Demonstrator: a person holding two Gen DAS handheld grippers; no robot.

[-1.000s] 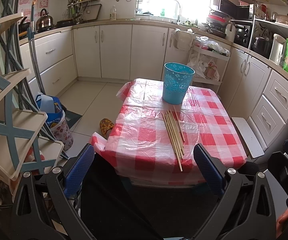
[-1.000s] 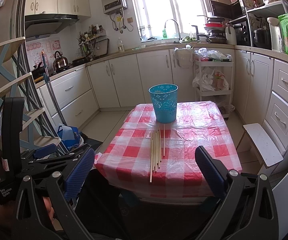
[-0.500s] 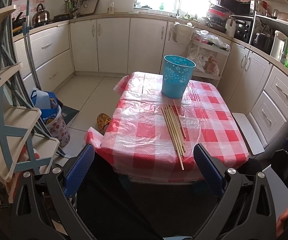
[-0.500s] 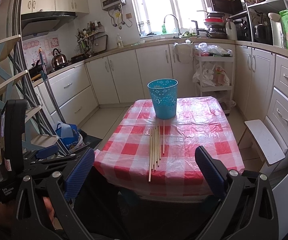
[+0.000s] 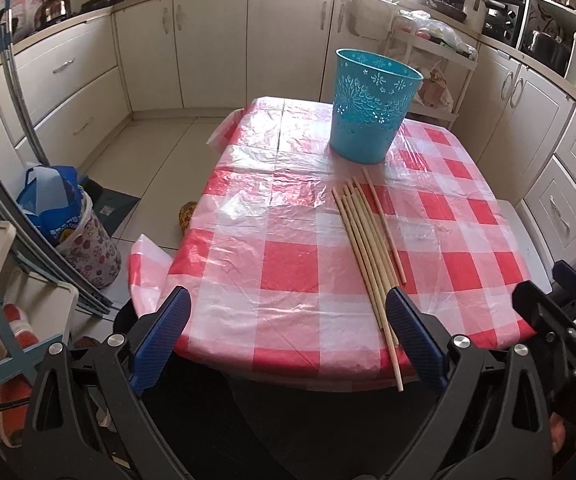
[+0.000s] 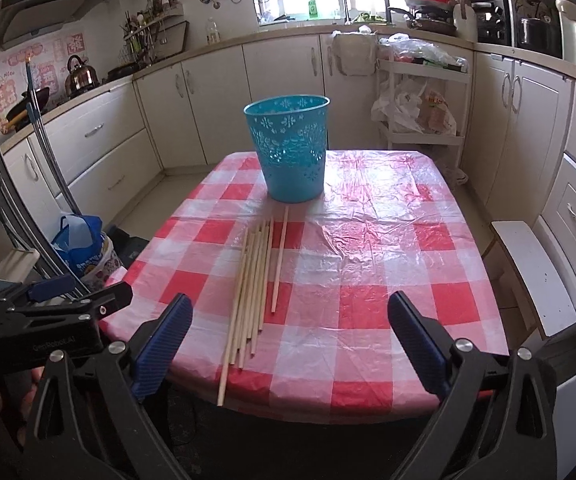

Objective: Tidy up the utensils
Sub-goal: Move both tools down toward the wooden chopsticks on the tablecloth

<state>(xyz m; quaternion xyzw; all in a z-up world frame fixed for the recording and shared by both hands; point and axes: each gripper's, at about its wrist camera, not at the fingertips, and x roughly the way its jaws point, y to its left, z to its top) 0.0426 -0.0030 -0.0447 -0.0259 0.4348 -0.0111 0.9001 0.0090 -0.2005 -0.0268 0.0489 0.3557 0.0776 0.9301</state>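
We see the counter [image 6: 368, 280] in its red-checked cloth, a blue bin [image 6: 292, 152] upright toward its far side, wooden sticks [image 6: 254, 280] lying loose before it, possibly eight. Both claws gape empty: left [image 5: 286, 336]; right [image 6: 288, 340], just narrowing slightly.

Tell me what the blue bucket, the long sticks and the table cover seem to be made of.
Blue bucket: likely moulded plastic, matte, with punched flower cutouts.
Long sticks: pale, bare, probably wood or bamboo, unvarnished by the look.
Table cover: thin plastic sheeting, red and white checks, glossy and creased, glare on the wrinkles.
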